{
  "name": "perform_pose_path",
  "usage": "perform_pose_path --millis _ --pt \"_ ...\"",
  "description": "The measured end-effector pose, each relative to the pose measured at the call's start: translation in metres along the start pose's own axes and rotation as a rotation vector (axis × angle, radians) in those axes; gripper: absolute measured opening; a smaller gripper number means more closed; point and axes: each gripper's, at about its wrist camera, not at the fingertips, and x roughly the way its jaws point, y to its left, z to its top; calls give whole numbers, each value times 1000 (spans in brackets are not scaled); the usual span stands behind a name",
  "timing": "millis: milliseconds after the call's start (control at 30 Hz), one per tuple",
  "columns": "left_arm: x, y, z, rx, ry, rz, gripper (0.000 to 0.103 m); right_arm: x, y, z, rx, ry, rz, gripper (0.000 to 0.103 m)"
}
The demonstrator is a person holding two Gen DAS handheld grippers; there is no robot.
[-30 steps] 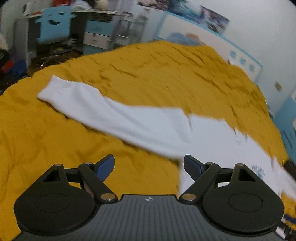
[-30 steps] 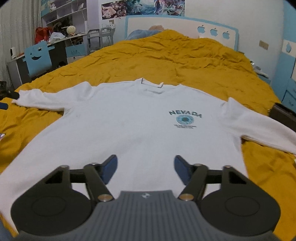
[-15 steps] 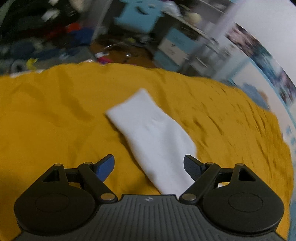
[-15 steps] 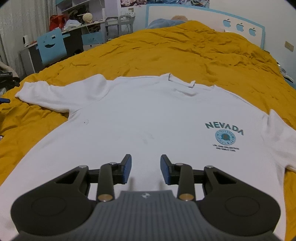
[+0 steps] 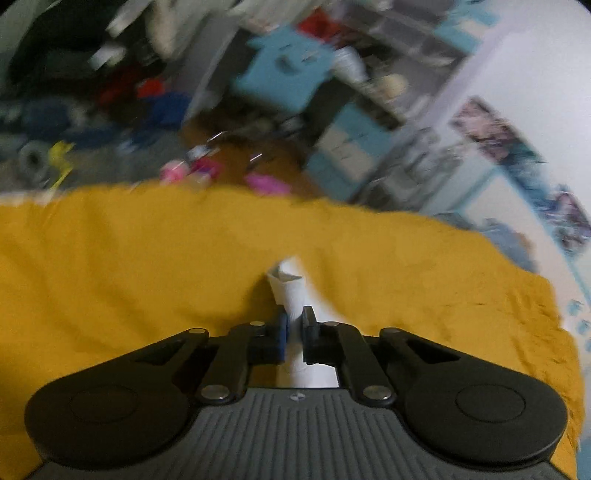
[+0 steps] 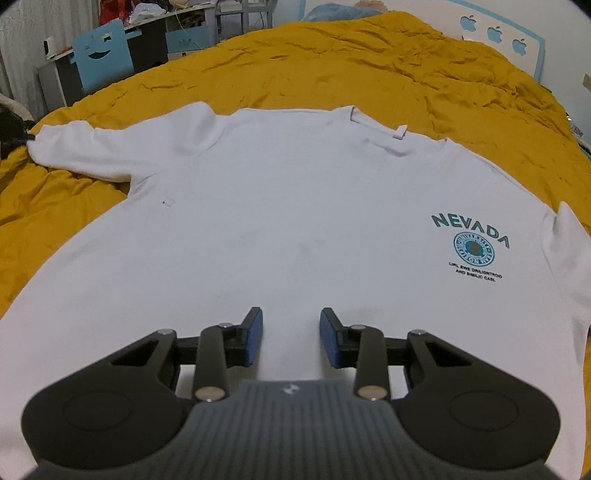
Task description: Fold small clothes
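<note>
- The left gripper (image 5: pixel 293 325) is clamped on white fabric: a narrow bunched strip of the sleeve (image 5: pixel 290 291) passes between its blue pads and pokes out ahead of the tips, its cuff end standing a little above the yellow bedspread (image 5: pixel 129 266).
- That view is smeared by motion, so how much of the sleeve lies lifted is hard to judge; behind the bed edge only a blurred blue chair (image 5: pixel 284 74) and floor clutter can be made out.
- The right gripper (image 6: pixel 291 338) holds nothing, its jaws parted with a clear gap, hovering low over the lower middle of the white sweatshirt (image 6: pixel 295 229).
- The sweatshirt lies flat, front up, spread across the yellow bedspread (image 6: pixel 369 66), collar towards the headboard (image 6: pixel 517 33).
- A teal "NEVADA" print (image 6: pixel 471 240) with a round emblem sits on the chest at the right of the view.
- One sleeve stretches out to the far left, ending near the bed's edge.
- A blue chair (image 6: pixel 101 51) with a smiling cut-out stands beyond the bed at the upper left.
</note>
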Motion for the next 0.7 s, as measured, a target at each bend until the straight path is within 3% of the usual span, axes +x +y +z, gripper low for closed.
perform_pose_path --millis 133,367,567,700 --pt "-49 -67 3 166 -64 -86 6 -7 -13 0 18 -17 -11 21" --pt "-144 -216 -20 436 -140 -256 6 -37 -49 -7 91 -62 -24 19" --pt "-196 -323 -96 604 -93 -432 6 -62 -82 -16 134 -103 -27 15" --pt "-206 -374 -169 686 0 -538 6 -76 -106 -21 182 -126 -40 15"
